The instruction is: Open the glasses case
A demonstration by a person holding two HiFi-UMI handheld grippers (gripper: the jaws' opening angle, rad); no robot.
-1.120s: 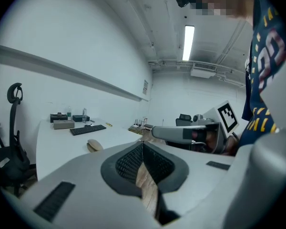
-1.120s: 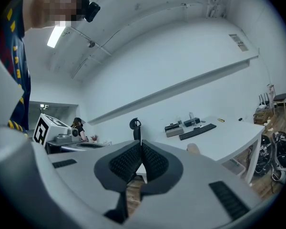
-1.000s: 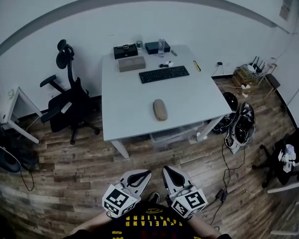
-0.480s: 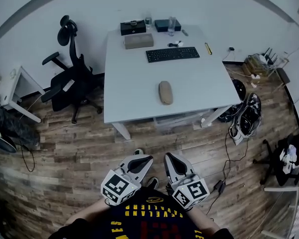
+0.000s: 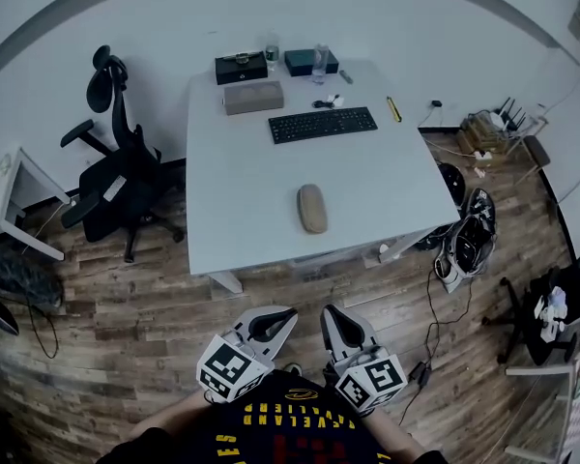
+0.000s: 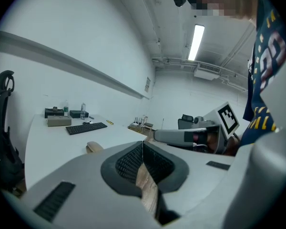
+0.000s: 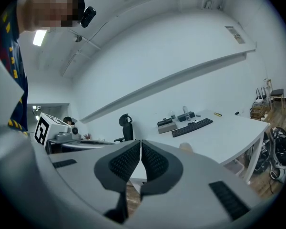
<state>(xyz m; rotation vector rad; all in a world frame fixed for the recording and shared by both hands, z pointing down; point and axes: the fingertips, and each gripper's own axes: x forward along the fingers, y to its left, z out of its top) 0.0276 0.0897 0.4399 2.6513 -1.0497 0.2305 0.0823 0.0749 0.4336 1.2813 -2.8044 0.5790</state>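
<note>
The glasses case [image 5: 311, 209] lies closed near the front edge of the table [image 5: 234, 191], well apart from the left gripper [image 5: 269, 325] and right gripper [image 5: 338, 327], both with jaws together and empty, so it seems best to come close, open them, then steady the base while lifting the lid.

The table [image 5: 242, 191] looks smooth and matt white. The floor [image 5: 116, 327] is grainy wood plank. The glasses case [image 5: 311, 209] has a dull, matt surface.
</note>
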